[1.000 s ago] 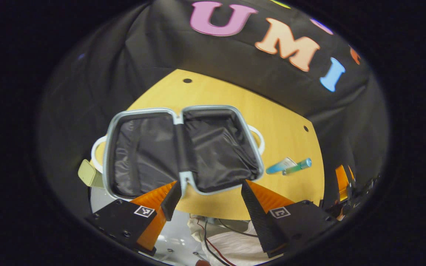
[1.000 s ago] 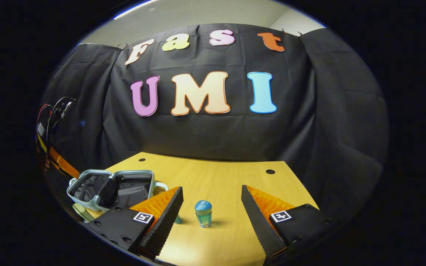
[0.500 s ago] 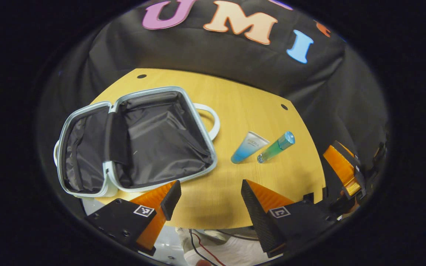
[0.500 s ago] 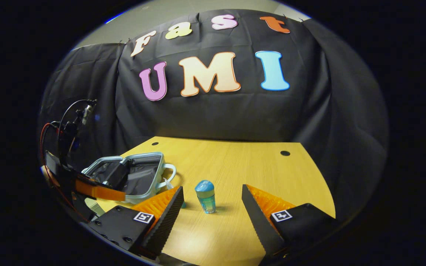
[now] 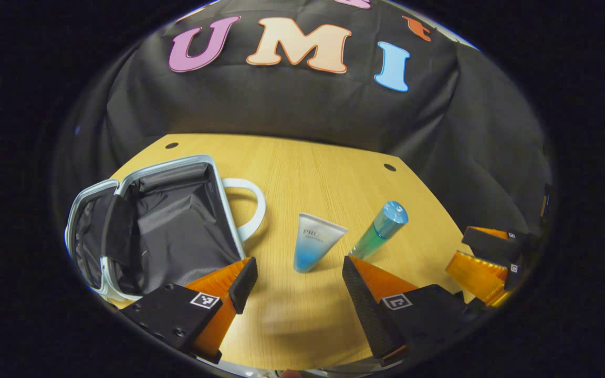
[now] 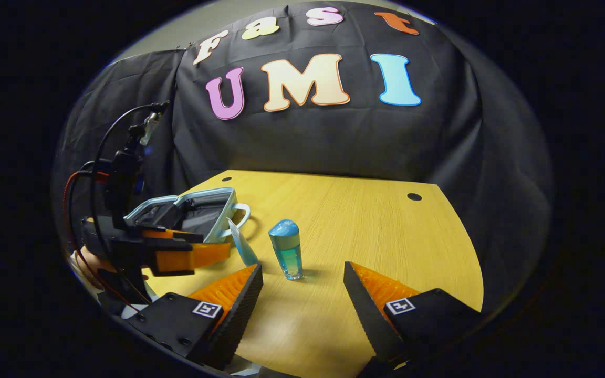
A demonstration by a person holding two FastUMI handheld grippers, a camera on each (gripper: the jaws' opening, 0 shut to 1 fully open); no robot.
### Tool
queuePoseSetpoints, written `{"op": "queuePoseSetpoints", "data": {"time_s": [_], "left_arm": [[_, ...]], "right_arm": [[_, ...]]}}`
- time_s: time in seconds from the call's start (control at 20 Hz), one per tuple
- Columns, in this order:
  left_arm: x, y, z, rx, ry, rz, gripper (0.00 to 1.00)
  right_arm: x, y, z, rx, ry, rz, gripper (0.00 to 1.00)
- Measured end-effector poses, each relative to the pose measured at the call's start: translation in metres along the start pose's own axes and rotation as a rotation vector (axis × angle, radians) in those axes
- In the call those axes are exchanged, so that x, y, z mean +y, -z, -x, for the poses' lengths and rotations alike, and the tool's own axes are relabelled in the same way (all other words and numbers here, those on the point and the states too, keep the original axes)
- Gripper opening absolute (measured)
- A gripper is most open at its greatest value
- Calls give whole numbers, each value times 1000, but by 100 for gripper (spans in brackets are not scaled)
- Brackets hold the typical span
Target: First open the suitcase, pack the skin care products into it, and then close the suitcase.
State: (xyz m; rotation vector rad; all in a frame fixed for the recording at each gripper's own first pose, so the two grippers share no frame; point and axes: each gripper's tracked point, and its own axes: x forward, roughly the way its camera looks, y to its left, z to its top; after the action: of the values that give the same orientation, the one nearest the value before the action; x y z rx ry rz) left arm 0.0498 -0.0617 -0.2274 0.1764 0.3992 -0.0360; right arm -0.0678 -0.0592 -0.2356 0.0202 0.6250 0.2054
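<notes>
the suitcase [image 5: 160,226] lies open on the table [image 5: 323,173], its dark lining bare, so the first step looks done. nothing is packed yet: the tube [image 5: 313,247] and the bottle [image 5: 381,231] lie side by side on the wood, just right of the case. my left gripper [image 5: 297,273] hangs spread wide over the near edge, facing the tube, holding nothing. my right gripper [image 6: 302,286] is wide apart too, empty, aimed at the bottle. packing both, then closing, is still left.

Blue-green bottle [image 5: 379,235]; white-to-blue tube [image 5: 313,247]; black-lined suitcase [image 5: 166,223].
</notes>
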Motion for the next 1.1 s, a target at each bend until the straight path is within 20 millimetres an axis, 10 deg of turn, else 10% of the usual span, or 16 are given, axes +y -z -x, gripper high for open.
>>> {"op": "queuePoseSetpoints", "data": {"time_s": [0.6, 1.1], "left_arm": [[-5, 15, -60, 4, 8, 7, 92], [-8, 18, -69, 47, 19, 90, 39]], "right_arm": [[-3, 43, -12, 76, -7, 22, 97], [2, 50, -25, 85, -17, 20, 96]]}}
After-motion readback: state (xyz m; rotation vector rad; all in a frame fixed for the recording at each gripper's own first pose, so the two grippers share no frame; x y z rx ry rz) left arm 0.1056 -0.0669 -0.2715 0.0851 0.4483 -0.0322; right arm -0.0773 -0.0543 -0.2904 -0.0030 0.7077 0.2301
